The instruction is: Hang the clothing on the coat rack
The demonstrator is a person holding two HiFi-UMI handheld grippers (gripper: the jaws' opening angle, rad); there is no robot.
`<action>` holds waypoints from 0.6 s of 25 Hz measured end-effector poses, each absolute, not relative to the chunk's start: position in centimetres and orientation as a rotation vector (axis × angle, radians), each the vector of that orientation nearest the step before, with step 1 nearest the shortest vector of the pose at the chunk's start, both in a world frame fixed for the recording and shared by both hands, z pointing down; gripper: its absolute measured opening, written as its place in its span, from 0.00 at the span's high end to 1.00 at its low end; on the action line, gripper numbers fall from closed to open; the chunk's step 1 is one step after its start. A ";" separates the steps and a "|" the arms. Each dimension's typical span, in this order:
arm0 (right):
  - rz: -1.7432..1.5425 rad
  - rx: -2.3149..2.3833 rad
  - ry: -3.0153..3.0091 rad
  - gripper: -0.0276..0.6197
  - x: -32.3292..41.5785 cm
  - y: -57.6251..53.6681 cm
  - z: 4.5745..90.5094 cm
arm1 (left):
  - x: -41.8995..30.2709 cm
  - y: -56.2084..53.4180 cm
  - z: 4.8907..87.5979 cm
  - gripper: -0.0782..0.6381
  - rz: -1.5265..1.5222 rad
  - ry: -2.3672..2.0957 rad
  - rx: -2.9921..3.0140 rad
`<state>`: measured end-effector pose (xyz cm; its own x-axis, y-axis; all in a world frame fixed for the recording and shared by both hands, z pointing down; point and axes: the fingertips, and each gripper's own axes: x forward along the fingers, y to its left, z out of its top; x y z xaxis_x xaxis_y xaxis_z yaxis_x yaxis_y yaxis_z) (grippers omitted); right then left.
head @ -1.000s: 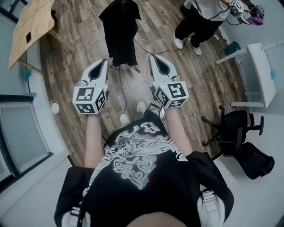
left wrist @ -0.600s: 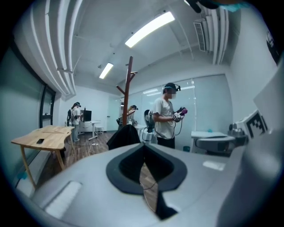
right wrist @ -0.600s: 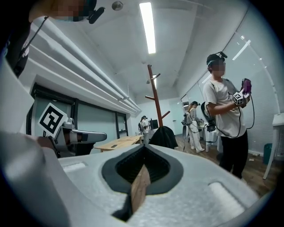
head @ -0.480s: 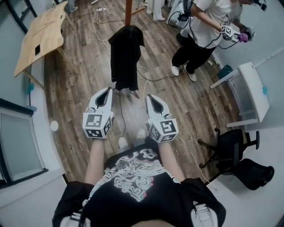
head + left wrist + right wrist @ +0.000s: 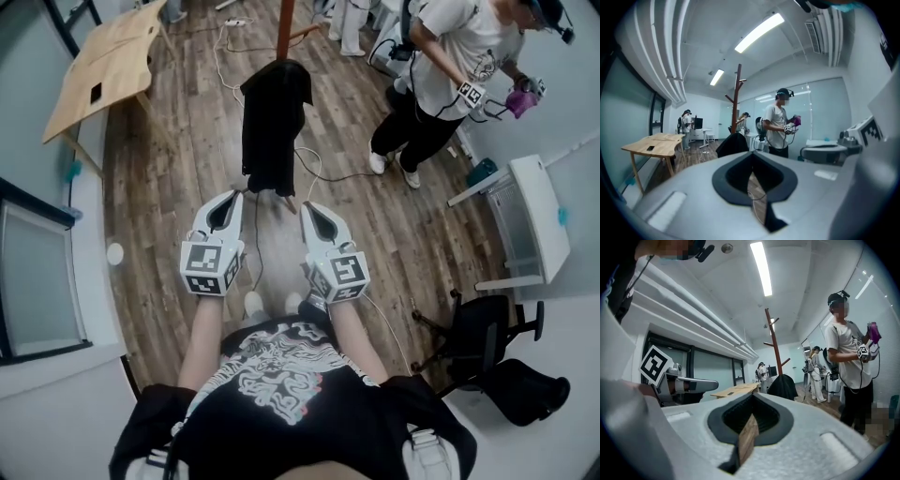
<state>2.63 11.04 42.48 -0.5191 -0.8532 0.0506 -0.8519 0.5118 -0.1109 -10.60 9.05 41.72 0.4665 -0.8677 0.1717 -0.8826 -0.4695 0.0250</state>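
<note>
A black garment [image 5: 274,122] hangs on the brown wooden coat rack [image 5: 284,26], its hem just above the wood floor. My left gripper [image 5: 230,201] and right gripper [image 5: 310,210] are held side by side just short of the hem, both shut and empty. In the left gripper view the garment [image 5: 732,144] and the coat rack [image 5: 737,98] stand ahead beyond the shut left gripper [image 5: 751,165]. The right gripper view shows the garment [image 5: 783,386] at the foot of the coat rack [image 5: 774,341], past the shut right gripper [image 5: 752,411].
A person in a white shirt [image 5: 450,66] stands at the right of the rack, holding other grippers. A wooden table [image 5: 98,70] is at the far left, a white table [image 5: 530,216] and a black office chair [image 5: 478,333] at the right. Cables [image 5: 309,169] trail on the floor.
The view has drawn back and lifted, so the rack's pole now shows above the garment. Both grippers have dropped from beside the garment's hem to below it, still shut.
</note>
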 end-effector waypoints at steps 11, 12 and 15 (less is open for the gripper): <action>-0.195 -1.524 2.720 0.96 4.6 11.9 42.6 | -8.5 9.8 42.1 0.91 0.207 -1.547 2.589; -0.196 -1.525 2.717 0.96 4.7 11.8 42.5 | -8.4 9.6 42.0 0.91 0.208 -1.544 2.594; -0.197 -1.527 2.710 0.96 4.6 11.3 42.1 | -8.4 9.1 41.8 0.91 0.212 -1.531 2.604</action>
<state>4.58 11.30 42.14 -0.5198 -0.8534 0.0403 -0.8502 0.5121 -0.1223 -8.36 9.12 41.79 0.4807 -0.8588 0.1771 -0.8746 -0.4840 0.0269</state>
